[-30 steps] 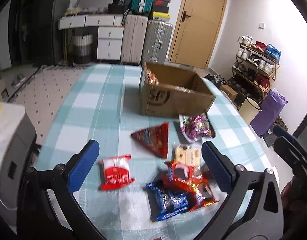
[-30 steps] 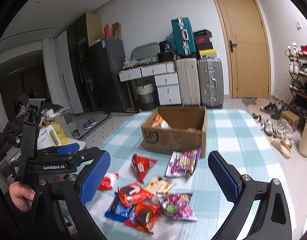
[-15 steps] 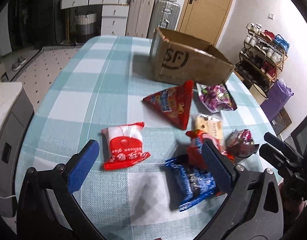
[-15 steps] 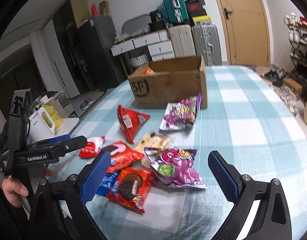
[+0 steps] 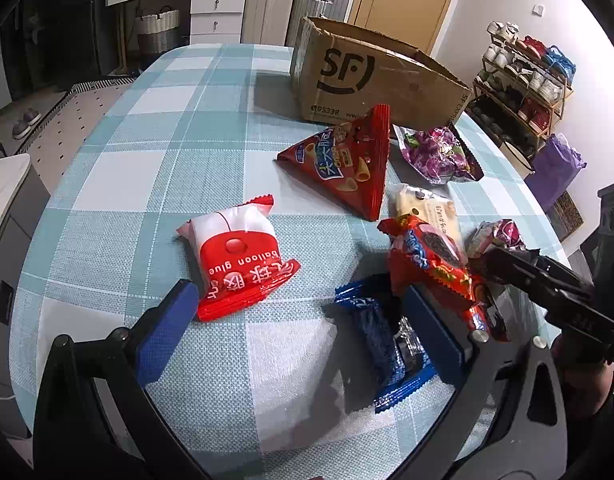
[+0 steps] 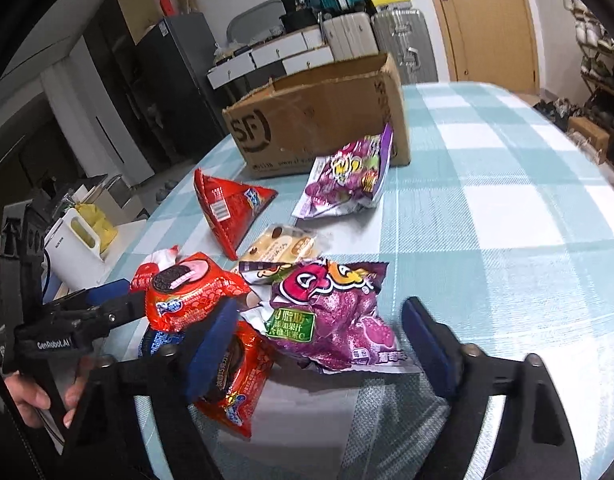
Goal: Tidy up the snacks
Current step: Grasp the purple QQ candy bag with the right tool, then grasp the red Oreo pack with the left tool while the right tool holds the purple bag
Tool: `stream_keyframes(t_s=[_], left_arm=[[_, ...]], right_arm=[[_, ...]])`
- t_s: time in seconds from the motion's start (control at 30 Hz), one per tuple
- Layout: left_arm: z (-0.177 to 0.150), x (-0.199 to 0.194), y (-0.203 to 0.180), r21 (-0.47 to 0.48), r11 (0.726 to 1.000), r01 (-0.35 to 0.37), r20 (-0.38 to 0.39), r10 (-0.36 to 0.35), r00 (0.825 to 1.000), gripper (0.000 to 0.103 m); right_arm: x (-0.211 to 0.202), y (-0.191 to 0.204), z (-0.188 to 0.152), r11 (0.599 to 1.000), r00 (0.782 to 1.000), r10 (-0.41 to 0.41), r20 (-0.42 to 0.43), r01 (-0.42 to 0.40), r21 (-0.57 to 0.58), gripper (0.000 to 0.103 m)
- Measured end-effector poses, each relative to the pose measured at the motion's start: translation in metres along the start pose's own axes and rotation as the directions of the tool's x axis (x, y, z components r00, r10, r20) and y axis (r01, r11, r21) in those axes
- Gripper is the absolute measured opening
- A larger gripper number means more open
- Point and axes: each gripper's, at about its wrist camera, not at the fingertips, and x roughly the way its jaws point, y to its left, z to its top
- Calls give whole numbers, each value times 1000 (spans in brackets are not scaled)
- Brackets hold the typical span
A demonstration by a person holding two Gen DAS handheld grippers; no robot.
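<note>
Spreading across the checked table point(image 5: 155, 128), the scene runs from the big cardboard box point(image 5: 371, 76) at the far end, to the loose snacks heaped in front of it, down to the two tools. Nearest the box lie a red triangular pack point(image 5: 347, 164) and a purple bag point(image 6: 347, 176); closer in, the purple gummy bag point(image 6: 331, 320) sits between the pads of the right gripper point(image 6: 323, 344), and the red-and-white balloon-glue packet point(image 5: 239, 260) lies near the left pad of the left gripper point(image 5: 303, 332).

Jaws now: the left pair stands wide, nothing pinched, one pad over the blue cookie pack point(image 5: 387, 344). The right pair has just been closing, bag between the pads, but the right pad looks short of the wrapper, so no grip that I can confirm.

The risk? That left pad of the right gripper sits on the red cookie packs point(image 6: 195, 300) beside the gummy bag. Closing further could drag a red pack along, or the slick puffed wrapper could squirt out.

Against a second ago, both tools have dropped much closer to the pile, the box interior has slipped from sight, and the right jaws are clearly narrower.
</note>
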Motion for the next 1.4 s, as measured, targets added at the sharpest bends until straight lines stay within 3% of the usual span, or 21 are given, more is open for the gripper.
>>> stream_keyframes(t_s=[0.13, 0.2, 0.33, 1.0, 1.4], left_arm=[[-2, -1, 2, -7, 1000, 6, -3, -6, 1000, 102], [-3, -1, 3, -12, 1000, 8, -5, -8, 1000, 102], [-4, -2, 4, -16, 1000, 8, -5, -8, 1000, 102], [-4, -20, 0, -15, 1000, 5, 17, -5, 1000, 102], [3, -17, -35, 57, 997, 45, -2, -45, 999, 102]], right_arm=[[6, -4, 0, 1000, 1000, 20, -11, -20, 24, 64], [5, -5, 0, 1000, 1000, 17, -7, -17, 21, 49], [3, -5, -2, 999, 999, 34, -1, -34, 20, 45], [-27, -1, -6, 998, 997, 64, 54, -64, 3, 43], [-44, -3, -9, 998, 994, 69, 86, -69, -2, 43]])
